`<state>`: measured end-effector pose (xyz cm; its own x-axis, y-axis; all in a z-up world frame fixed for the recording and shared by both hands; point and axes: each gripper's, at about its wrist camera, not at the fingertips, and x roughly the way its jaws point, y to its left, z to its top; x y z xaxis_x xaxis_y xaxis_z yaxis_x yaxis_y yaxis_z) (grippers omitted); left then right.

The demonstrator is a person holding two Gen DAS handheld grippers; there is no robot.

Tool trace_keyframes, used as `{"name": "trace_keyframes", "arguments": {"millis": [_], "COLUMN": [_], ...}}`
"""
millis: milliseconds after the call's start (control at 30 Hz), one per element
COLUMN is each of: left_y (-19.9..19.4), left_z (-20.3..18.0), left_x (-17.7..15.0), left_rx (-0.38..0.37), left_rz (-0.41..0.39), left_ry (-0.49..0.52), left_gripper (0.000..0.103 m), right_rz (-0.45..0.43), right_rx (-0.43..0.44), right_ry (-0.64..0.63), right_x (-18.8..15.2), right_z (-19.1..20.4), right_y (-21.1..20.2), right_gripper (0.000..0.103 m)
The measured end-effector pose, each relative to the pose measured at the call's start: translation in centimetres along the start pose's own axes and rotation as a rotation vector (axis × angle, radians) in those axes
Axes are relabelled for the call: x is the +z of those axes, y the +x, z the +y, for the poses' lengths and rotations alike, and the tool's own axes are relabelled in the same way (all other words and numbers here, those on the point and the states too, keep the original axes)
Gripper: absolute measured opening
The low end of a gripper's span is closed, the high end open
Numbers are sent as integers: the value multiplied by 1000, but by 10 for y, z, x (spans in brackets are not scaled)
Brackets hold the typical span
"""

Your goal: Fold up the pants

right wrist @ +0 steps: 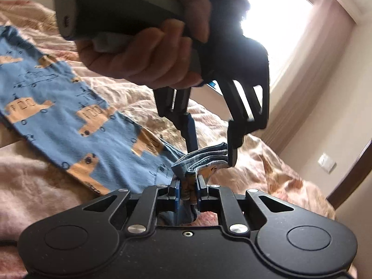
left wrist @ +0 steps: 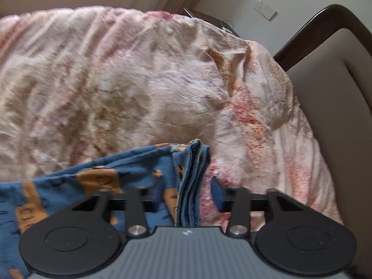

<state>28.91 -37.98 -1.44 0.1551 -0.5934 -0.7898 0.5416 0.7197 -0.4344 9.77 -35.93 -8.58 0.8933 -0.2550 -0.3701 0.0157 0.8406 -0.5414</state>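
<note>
Both grippers, right (right wrist: 188, 186) and left (right wrist: 212, 148), are clamping the bunched end of the blue pants (right wrist: 69, 116) lying across the bedspread (right wrist: 267, 162); lifting it over comes next, hands moving together.

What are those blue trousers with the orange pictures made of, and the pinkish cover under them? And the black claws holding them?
The pants look like soft knit cotton, matte: the layered edge bunches limply. The bed cover seems thin woven cloth, perhaps cotton, finely creased, with a faint sheen. The left gripper and right gripper look like matte black moulded plastic with shiny metal pivot pins; the blue pads' material I can't tell.
</note>
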Motion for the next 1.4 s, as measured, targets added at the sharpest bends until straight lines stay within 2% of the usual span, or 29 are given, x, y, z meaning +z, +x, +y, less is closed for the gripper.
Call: {"name": "trace_keyframes", "arguments": {"millis": [33,133,333,633,800,900,1000,1067,1400], "left_y": [-3,-19,-71,-137,-131,-118,-112,-110,-111], "left_z": [1,11,47,142,200,225,242,248,241], "left_x": [-2,-9,-24,-76,-110,-128,-140,-144,-145], "left_rx": [16,-18,-31,-1,3,-32,-96,-114,-90], "left_rz": [-3,-43,-121,-200,-186,-193,-226,-236,-241], "left_ry": [7,-23,-59,-211,-305,-356,-407,-409,-364], "left_gripper": [10,9,9,9,9,9,9,9,9], "right_rz": [-5,-15,-69,-140,-109,-53,-34,-38,-48], "right_rx": [2,10,57,312,438,491,501,491,461], "right_ry": [-10,-24,-25,-39,-92,-114,-122,-122,-136], "right_x": [3,10,32,78,87,83,74,73,68], "right_z": [2,6,14,61,100,120,133,138,145], "right_y": [-2,-8,-26,-46,-43,-31,-18,-16,-25], "right_gripper": [14,13,13,13,13,13,13,13,14]}}
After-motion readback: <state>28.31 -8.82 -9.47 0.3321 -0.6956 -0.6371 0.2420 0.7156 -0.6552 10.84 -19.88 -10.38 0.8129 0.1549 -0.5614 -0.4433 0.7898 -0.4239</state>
